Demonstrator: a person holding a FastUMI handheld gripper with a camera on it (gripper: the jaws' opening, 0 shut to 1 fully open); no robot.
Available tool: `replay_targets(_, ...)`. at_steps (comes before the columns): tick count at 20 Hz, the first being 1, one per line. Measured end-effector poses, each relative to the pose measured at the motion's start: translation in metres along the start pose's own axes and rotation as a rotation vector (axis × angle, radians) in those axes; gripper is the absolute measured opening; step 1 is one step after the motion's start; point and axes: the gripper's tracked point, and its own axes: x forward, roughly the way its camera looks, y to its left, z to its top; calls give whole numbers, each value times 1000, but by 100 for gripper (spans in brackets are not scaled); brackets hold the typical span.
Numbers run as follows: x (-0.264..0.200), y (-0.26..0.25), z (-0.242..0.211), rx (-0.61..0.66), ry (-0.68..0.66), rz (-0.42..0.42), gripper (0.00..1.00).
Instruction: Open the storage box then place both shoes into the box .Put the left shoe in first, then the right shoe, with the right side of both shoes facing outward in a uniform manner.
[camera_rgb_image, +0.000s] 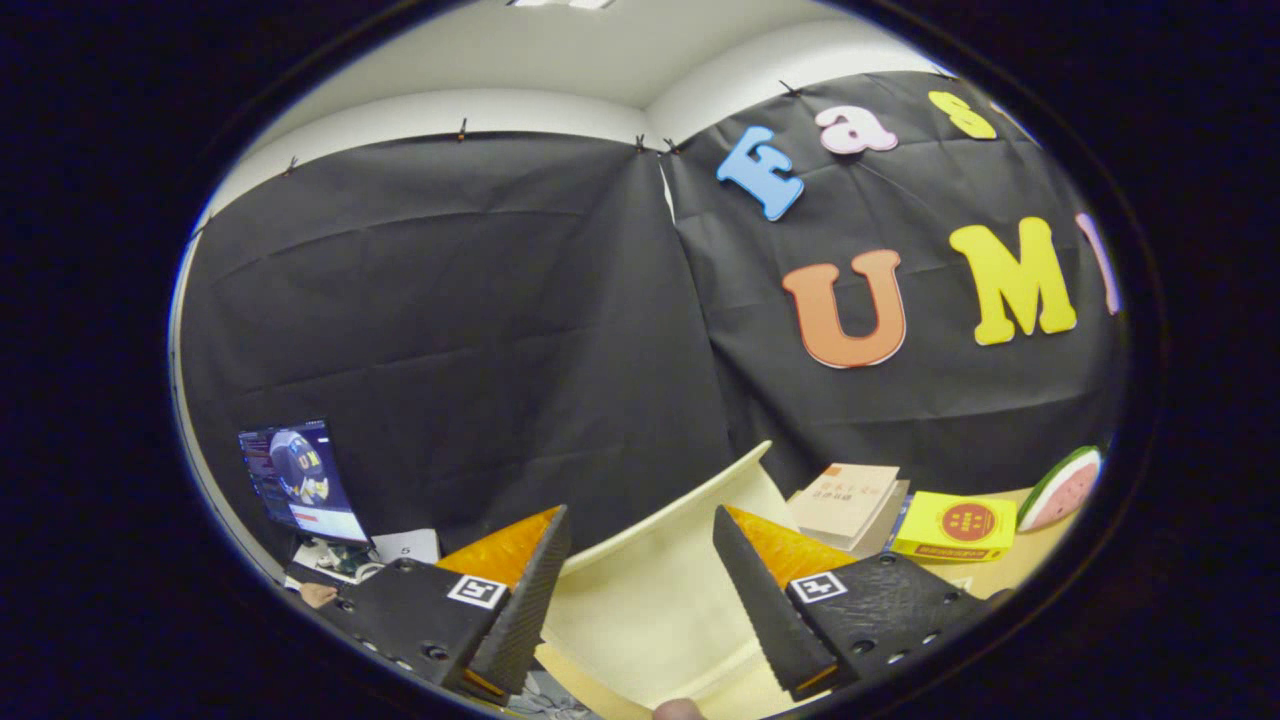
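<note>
Gripper (640, 590) spread wide, nothing pinched between the fingers (525, 600). Cream box (655, 600) sitting in the gap between the fingers and just ahead of them, its lid (690, 500) swung up and tilted back, rim edge running diagonally from beside the left finger up toward the wall. Box open; inside not visible. No finger touching the box as far as can be told.

Beyond the right finger, on the wooden table (1020, 560): a pale book (845, 500) lying on another book, just beside the raised lid. Next to it, toward the table's right edge, a yellow box (955, 527) with a red round mark, lying flat. Past that, at the far right edge, a watermelon slice (1065, 487), standing tilted against the black cloth wall (450, 330).

Beyond the left finger, off to the table's left side: a lit monitor (300, 480), standing tilted, with white papers (405, 545) just below and beside it. A fingertip (318, 594) peeking out by the left finger's base, and another (678, 709) at the near edge, below the box.

Black cloth hanging behind everything, pinned along a white wall top, two panels meeting at a corner above the box.
</note>
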Motion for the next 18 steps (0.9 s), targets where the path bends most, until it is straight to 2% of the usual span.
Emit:
replay_targets(3, -11, -6, 6, -26, -35, -28, 91)
replay_targets(7, -36, -40, 13, -87, -104, -146, 94)
replay_targets(10, -65, -63, 12, -82, -128, -197, 95)
replay_targets(18, -175, -177, 8, -117, -130, -399, 95)
